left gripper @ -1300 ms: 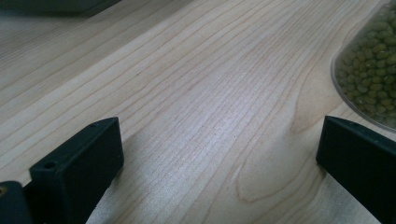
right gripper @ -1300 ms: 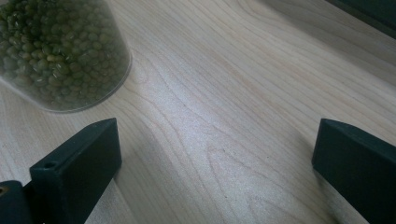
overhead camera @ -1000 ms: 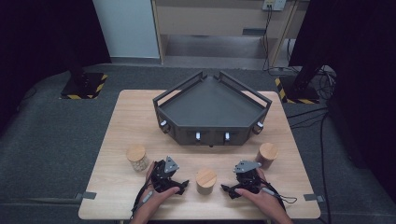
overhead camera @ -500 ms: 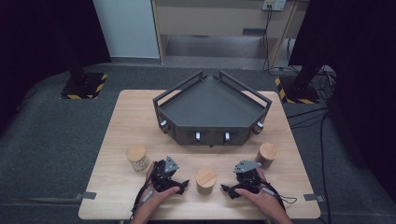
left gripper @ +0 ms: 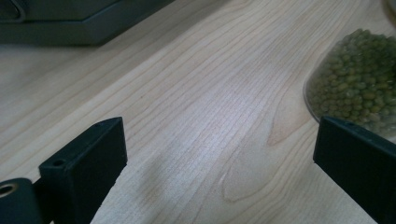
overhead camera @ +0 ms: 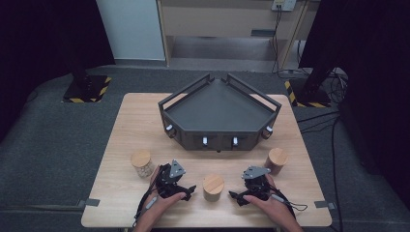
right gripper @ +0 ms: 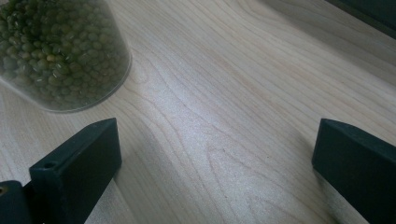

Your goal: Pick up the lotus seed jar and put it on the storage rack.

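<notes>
A glass jar of green beans with a wooden lid (overhead camera: 213,184) stands near the table's front edge between my two grippers. My left gripper (overhead camera: 186,186) rests to its left, and its jaws have just been closing a little, still wide apart. In the left gripper view the left gripper (left gripper: 219,154) has bare wood between its jaws and the jar (left gripper: 359,79) just beyond the right one. My right gripper (overhead camera: 240,191) sits on the jar's other side. In the right gripper view the right gripper (right gripper: 217,149) is open over bare wood, with the jar (right gripper: 56,51) at upper left.
A dark angular tray (overhead camera: 220,108) takes up the back middle of the wooden table (overhead camera: 135,121). A second wooden-lidded jar (overhead camera: 141,162) stands left of my left gripper. A third jar (overhead camera: 276,160) stands right of my right gripper.
</notes>
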Demonstrator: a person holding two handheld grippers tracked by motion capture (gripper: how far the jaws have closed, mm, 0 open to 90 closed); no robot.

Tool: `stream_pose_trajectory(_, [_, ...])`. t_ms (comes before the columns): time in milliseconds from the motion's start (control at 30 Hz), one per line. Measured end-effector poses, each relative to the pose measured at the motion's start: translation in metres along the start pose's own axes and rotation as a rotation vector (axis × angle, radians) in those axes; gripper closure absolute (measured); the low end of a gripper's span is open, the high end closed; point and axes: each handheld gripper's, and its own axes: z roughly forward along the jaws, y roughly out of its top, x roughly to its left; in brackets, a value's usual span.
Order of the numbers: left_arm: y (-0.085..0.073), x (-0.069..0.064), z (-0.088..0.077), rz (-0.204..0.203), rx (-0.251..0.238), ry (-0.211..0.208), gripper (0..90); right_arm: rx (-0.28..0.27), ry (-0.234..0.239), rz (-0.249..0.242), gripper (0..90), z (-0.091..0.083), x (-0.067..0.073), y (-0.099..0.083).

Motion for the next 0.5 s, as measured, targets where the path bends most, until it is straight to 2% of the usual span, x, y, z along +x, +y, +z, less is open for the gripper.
stream_pose_trajectory(500, [0.013, 0.0, -0.022, 0.016, -0.017, 0.012, 2.2, 0.0, 0.0, 0.0, 1.6, 0.0, 0.0, 0.0])
